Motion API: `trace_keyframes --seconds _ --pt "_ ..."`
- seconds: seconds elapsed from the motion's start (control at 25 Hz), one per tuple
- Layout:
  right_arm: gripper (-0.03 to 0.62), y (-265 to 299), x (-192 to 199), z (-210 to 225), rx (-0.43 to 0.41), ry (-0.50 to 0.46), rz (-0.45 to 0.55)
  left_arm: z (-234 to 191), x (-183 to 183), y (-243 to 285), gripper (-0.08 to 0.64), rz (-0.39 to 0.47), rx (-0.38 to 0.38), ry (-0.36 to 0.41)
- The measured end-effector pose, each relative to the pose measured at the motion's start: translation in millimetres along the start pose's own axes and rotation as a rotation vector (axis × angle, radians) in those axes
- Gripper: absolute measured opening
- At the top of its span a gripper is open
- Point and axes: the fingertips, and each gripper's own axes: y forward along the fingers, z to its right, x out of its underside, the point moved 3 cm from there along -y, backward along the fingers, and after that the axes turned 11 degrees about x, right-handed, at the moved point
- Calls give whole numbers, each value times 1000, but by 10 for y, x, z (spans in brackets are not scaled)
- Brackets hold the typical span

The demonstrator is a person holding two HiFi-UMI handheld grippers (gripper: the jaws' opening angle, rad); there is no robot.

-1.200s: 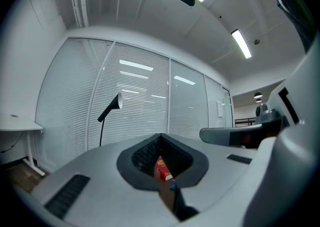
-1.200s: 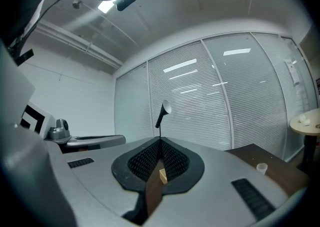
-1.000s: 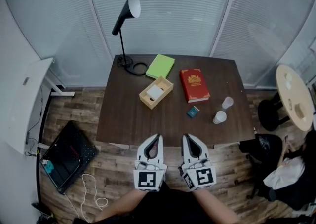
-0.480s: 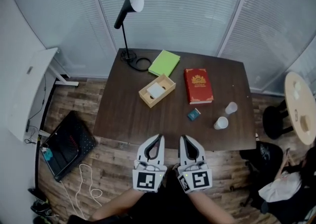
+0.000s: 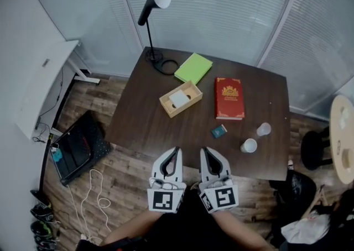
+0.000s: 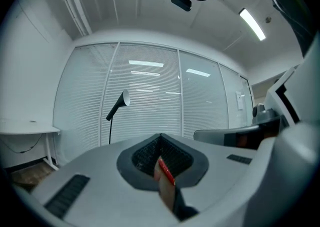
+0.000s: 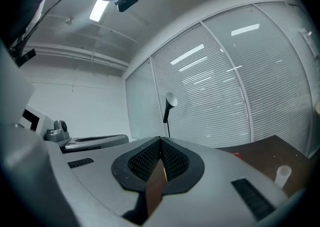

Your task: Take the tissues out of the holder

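white tissues [image 5: 178, 99] in wooden holder [image 5: 174, 110] (askew)

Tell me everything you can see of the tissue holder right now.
The holder is a shallow, open-topped rectangular box, light wood by its look. It sits flat on the dark table, turned diagonally, between the green book and the red book, touching neither. A white stack of tissues lies inside without filling it. Nothing but the table touches it from outside.
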Motion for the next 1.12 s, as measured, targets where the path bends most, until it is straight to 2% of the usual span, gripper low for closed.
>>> trace_keyframes --seconds 0.32,0.48,0.6,0.84,0.96,1.12 --pt "9 148 8 -50 -40 5 7 -84 110 107 0 -29 6 -12" --pt "9 299 -49 -38 10 -21 54 -247 142 197 0 -23 34 -29" --pt "9 534 -52 -42 50 -25 52 -379 130 338 0 -19 78 -31" --pt "9 1042 -69 -215 69 -44 52 -818 88 556 0 -16 128 -39" --pt "11 1257 -46 -304 70 -44 62 -1094 103 615 0 -10 131 -46" --pt "11 1555 62 -377 83 -65 27 -1441 158 684 0 -14 126 -50"
